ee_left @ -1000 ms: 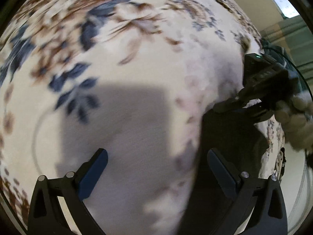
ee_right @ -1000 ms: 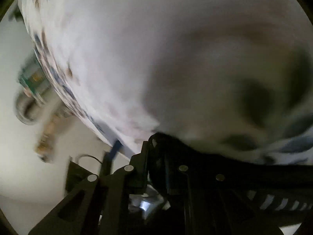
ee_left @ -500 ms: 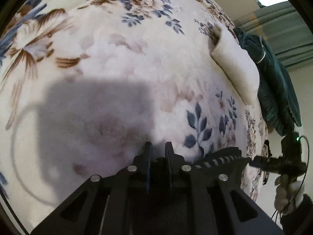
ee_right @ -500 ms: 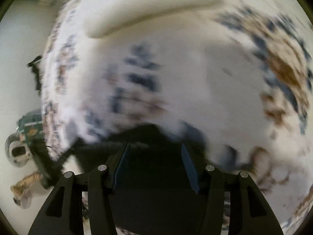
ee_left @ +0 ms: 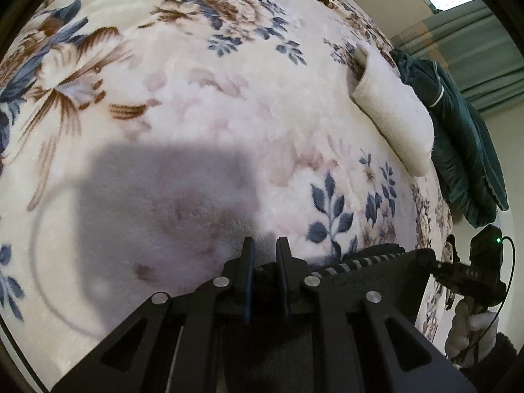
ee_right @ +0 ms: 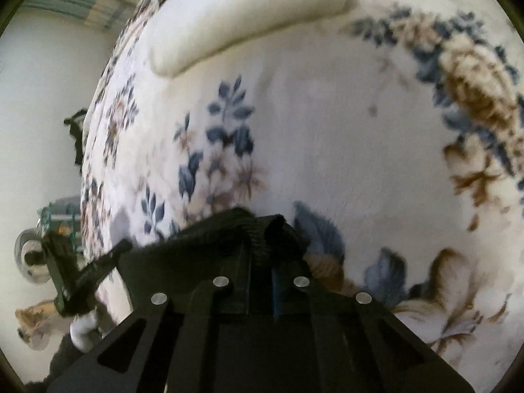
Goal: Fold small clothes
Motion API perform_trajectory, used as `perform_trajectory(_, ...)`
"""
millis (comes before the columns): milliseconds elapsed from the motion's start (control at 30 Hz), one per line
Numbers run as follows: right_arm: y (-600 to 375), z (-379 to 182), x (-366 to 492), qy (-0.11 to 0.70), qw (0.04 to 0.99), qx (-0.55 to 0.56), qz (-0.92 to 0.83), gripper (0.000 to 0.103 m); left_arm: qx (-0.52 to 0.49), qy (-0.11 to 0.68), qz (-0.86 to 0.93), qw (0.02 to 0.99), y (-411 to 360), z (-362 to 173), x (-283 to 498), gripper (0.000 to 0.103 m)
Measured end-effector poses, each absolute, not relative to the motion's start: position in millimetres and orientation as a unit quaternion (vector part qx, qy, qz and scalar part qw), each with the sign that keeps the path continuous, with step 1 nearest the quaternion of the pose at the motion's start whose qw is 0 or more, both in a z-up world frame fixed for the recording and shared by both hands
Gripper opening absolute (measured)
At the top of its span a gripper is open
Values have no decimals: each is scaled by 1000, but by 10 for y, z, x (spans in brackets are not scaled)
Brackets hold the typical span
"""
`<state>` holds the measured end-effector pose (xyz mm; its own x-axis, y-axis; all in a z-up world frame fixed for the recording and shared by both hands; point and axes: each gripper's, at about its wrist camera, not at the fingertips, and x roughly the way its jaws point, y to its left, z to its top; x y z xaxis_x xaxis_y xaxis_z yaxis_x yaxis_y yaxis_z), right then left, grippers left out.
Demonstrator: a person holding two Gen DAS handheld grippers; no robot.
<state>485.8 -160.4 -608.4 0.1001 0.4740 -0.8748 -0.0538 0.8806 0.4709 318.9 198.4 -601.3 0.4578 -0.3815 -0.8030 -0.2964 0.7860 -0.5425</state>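
Left gripper (ee_left: 266, 249) pinches the black garment's (ee_left: 370, 258) edge; right gripper (ee_right: 262, 229) is closing on its other end – both above the floral blanket (ee_left: 229, 104).

A floral blanket (ee_left: 229, 104) (plush) bears a cream folded cloth (ee_left: 393, 114) and dark-green garment (ee_left: 458, 150).

Floral plush blanket (ee_left: 203, 104) — green curtains (ee_left: 484, 65) beyond, pale wall (ee_right: 49, 82)
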Motion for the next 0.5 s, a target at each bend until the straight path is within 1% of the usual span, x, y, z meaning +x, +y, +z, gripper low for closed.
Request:
perform_trajectory(100,-1628,-6072,4939,641,729,171,167,7,-334,520,-24,786,2005,-6032,3186,11)
perform_trajectory(133,-1605,-6132,4975,648,724,171,164,7,-339,523,-22,782,2018,-6038,3188,14)
perform_trajectory(200,-1536,-6281,5019,674,703,156,164,8,-354,526,-17,773,2070,-6027,3177,16)
perform_trajectory(233,-1502,-6333,5021,681,696,157,162,12,-356,529,-8,770,2095,-6003,3163,17)
perform_trajectory(267,-1516,-6346,5034,688,687,163,164,25,-358,528,0,770,2123,-5963,3135,18)
perform_trajectory(300,-1594,-6310,5040,698,675,173,164,40,-354,523,8,775,2158,-5889,3080,20)
perform_trajectory(333,-1679,-6255,5031,698,675,178,161,46,-346,522,19,780,2181,-5830,3024,27)
perform_trajectory(367,-1793,-6171,4999,694,679,182,159,51,-338,520,32,784,2202,-5774,2958,33)
perform_trajectory(400,-1911,-6081,4940,689,683,184,160,51,-330,520,45,787,2222,-5730,2883,51)
perform_trajectory(433,-1993,-6028,4879,689,682,185,162,51,-325,521,56,788,2235,-5714,2820,72)
perform_trajectory(467,-2074,-6005,4797,694,676,188,162,51,-319,524,68,787,2249,-5712,2745,78)
perform_trajectory(500,-2179,-6009,4670,705,665,192,155,51,-314,527,84,785,2258,-5710,2629,81)
